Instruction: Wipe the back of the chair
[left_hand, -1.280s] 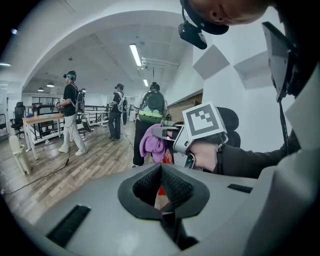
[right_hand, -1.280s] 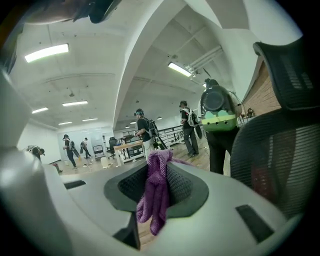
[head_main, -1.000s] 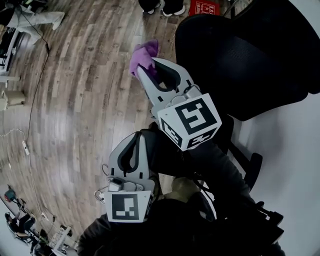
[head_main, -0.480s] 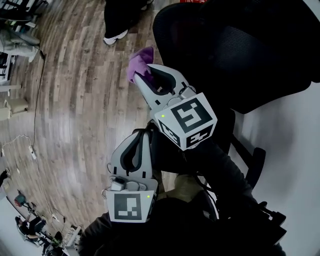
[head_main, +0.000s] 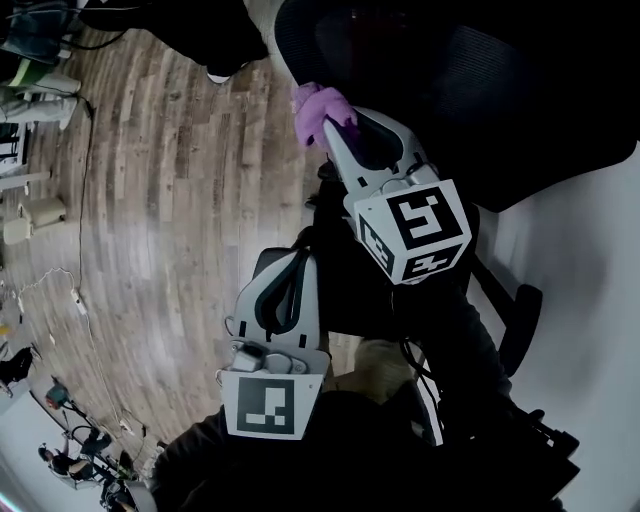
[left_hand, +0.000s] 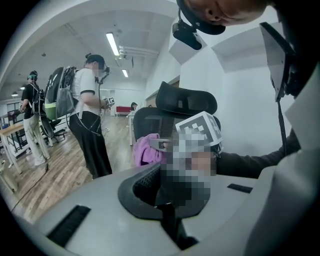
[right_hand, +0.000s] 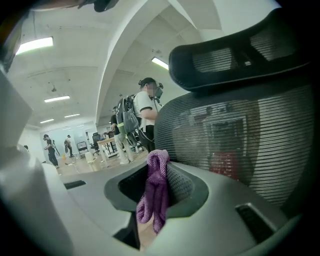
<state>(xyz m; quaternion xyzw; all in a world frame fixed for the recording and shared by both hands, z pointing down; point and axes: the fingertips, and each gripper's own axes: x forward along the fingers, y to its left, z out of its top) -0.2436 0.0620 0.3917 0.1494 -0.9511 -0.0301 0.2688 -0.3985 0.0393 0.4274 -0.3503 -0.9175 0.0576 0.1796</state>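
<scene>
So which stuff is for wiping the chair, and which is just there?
For the job: purple cloth, pinched in the right gripper; the chair's mesh back.
Just there: left gripper, shut with nothing in it; person with a backpack; wooden floor.

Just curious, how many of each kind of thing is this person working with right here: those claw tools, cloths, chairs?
Grippers: 2, the left gripper and the right gripper
Purple cloth: 1
Black mesh chair: 1
Total: 4
</scene>
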